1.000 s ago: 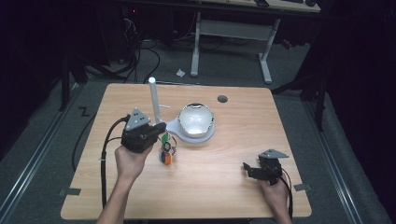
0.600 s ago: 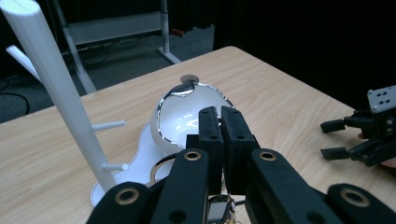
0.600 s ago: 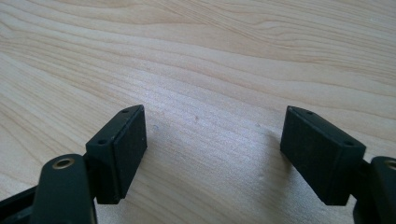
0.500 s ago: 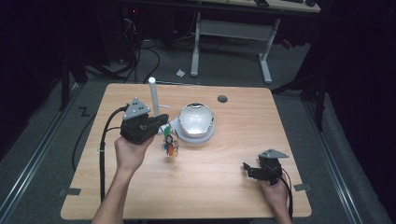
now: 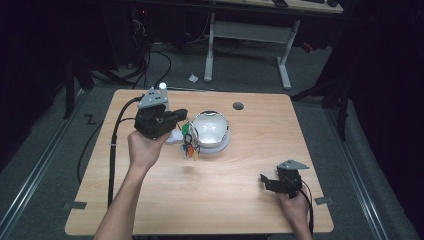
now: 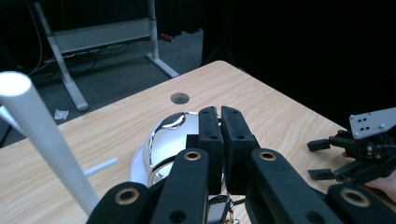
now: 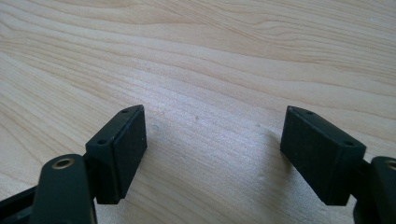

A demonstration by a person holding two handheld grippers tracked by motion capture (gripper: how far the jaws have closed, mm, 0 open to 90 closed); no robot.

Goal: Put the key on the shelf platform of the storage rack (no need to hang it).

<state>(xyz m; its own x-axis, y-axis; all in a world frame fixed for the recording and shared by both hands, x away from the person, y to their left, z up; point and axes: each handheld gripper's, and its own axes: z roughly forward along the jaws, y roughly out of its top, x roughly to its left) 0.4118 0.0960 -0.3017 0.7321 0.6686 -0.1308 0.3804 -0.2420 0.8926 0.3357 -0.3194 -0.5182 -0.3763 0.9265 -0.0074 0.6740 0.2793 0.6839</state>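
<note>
**Left gripper lifted the keys toward the dome**

Since a second ago, we saw the left gripper [image 5: 176, 120] rise and carry the colourful bunch of keys [image 5: 189, 142] away from the near table area, up beside the dome; the right one had not moved.

Nearest us, the right gripper [image 5: 267, 181] rested low at the table's [image 5: 240, 210] near right edge in the right hand [image 5: 295, 210], its jaws spread wide apart over bare wood with nothing between them.

Farther in, the left hand [image 5: 145, 150] held its gripper above the table. Its jaws were pressed together on the keys, which dangled below the tips, just beside the shiny metal dome [image 5: 210, 129] on its white base.

Behind the gripper stood a white post [image 6: 42, 140], upright. Beyond the dome we noted a round hole [image 5: 238, 106] in the tabletop.
</note>
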